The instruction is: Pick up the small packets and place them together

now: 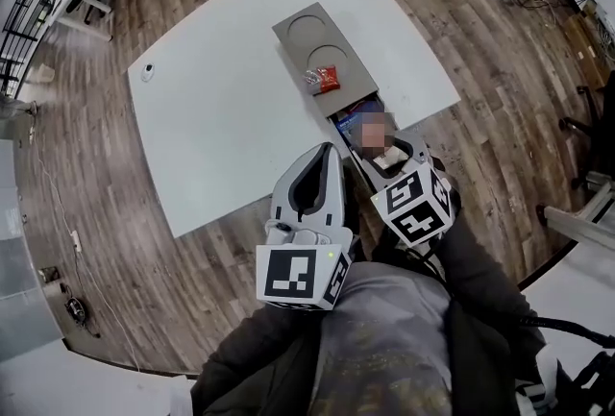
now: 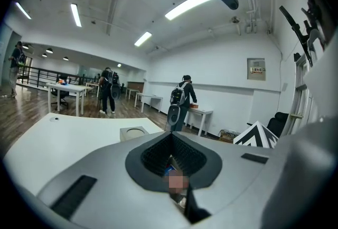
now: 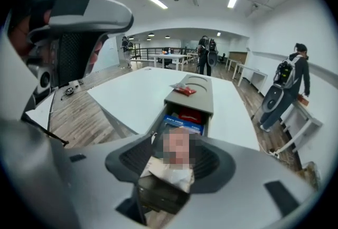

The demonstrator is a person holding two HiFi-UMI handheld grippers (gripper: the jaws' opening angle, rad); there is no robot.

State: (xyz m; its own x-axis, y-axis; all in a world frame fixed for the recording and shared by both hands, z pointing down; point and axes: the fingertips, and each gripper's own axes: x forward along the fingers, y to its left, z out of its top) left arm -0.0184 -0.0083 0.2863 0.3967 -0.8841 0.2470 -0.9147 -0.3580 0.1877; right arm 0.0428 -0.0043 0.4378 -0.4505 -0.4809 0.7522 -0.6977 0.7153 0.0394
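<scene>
The right tongs [image 1: 394, 153] appear clenched on a pale packet [image 3: 168, 172], its far end hard to make out, over the open drawer [image 3: 207, 120]. Beyond them a red packet [image 1: 329, 76] lies on the grey box [image 1: 357, 66]. The left tongs [image 1: 331, 149], beside, are closed on nothing. White table [image 1: 221, 107], wood floor [image 1: 115, 241], strip-lit office with people [image 2: 182, 97] at far desks [image 2: 203, 114].

Head view: looking steeply down from above the person, with the white table [image 1: 231, 107] lying at 11 o'clock.
Left gripper view: riding the left gripper [image 2: 171, 138], facing nearly level across the tabletop (room beyond).
Right gripper view: riding the right gripper [image 3: 178, 135], tilting down close over the drawer unit [image 3: 193, 90], with a white packet [image 3: 169, 172] filling the foreground.
Shared: table and drawer unit are showing in all three views.
</scene>
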